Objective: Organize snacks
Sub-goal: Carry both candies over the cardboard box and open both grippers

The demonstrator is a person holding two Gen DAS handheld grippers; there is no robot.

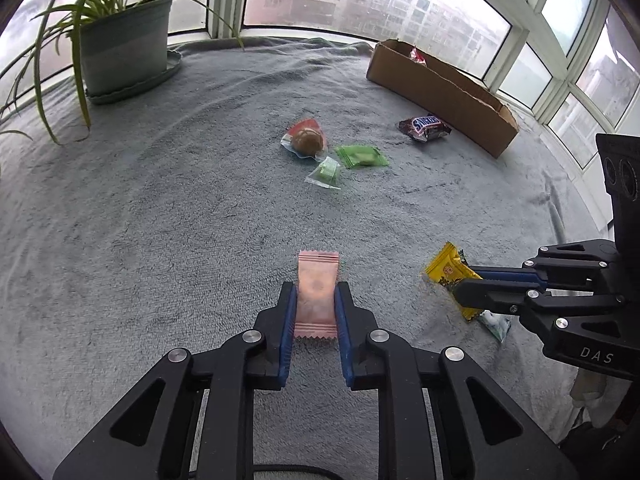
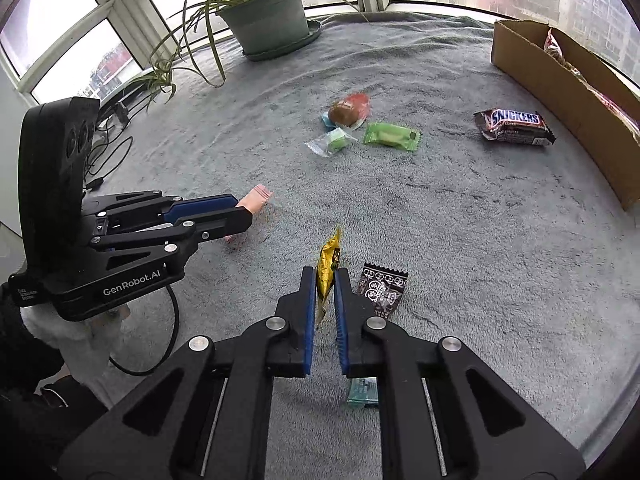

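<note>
My left gripper is shut on a pink snack packet, held flat between the blue pads; it also shows in the right wrist view. My right gripper is shut on a yellow snack packet, held on edge; it also shows in the left wrist view. A Snickers bar, a green packet, a small clear-and-green packet and a red packet with a brown ball lie on the grey blanket. A cardboard box stands at the right.
A black patterned packet lies right of my right gripper, and a teal packet lies under it. A potted plant stands at the back by the windows. Cables run off the blanket's left edge.
</note>
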